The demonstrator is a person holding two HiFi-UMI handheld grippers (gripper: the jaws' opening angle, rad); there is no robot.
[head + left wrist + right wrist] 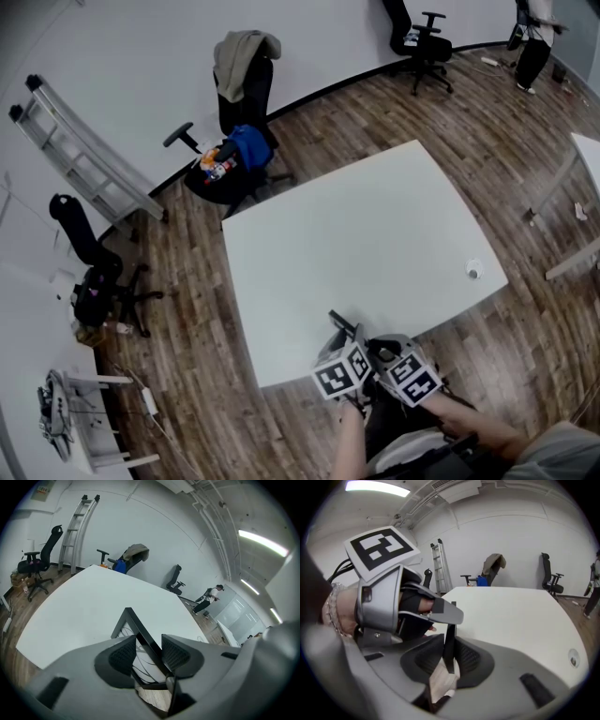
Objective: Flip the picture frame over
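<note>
The black picture frame (342, 330) is held up on edge over the near edge of the white table (375, 225). In the right gripper view its thin edge (450, 639) stands upright between the pads of my right gripper (450, 660), which is shut on it. In the left gripper view a rail of the frame (136, 624) runs slantwise between the jaws of my left gripper (149, 654). Glass shows between the left pad and the rail, so this gripper is open. Both grippers, left (345, 349) and right (380, 352), sit close together in the head view.
A small white round thing (473, 271) lies near the table's right edge. Office chairs (239, 122) and a ladder (84, 155) stand beyond the far left side. A person (534, 37) stands far off at the top right. Wooden floor surrounds the table.
</note>
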